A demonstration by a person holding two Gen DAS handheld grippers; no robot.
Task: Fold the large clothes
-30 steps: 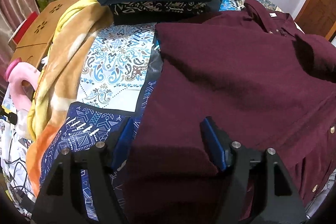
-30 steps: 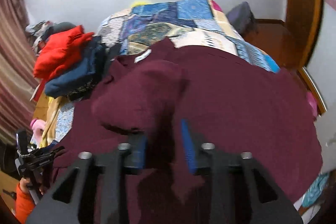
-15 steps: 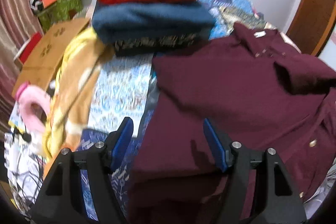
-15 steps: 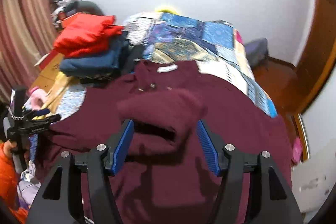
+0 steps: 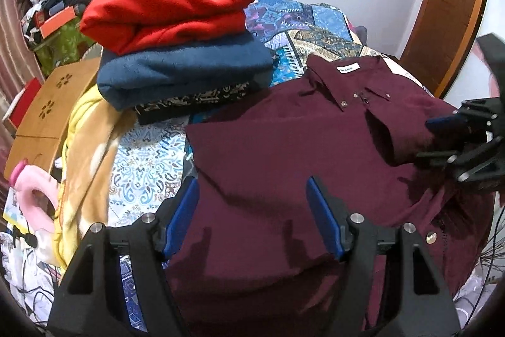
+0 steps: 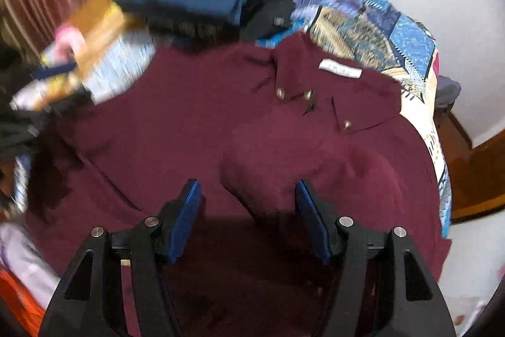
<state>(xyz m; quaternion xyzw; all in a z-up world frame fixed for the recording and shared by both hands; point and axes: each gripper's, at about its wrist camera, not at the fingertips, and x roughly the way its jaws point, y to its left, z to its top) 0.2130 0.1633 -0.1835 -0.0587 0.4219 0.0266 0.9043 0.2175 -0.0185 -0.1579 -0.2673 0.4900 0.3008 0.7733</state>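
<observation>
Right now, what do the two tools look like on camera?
Both match: the left tool and right tool each have two matte black angular fingers with triangular cut-outs, silver round bolts at the joints and ribbed blue pads on the inner faces. No cables or markings show on them.

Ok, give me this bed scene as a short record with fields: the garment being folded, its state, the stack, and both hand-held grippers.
garment: maroon shirt, spread on the patchwork bedspread
state: collar away from the cameras, one sleeve laid across the front
stack: red garment on blue garment on dark patterned garment, beside the shirt
left hand-held gripper: open, nothing between the pads
right hand-held gripper: open, above the sleeve
</observation>
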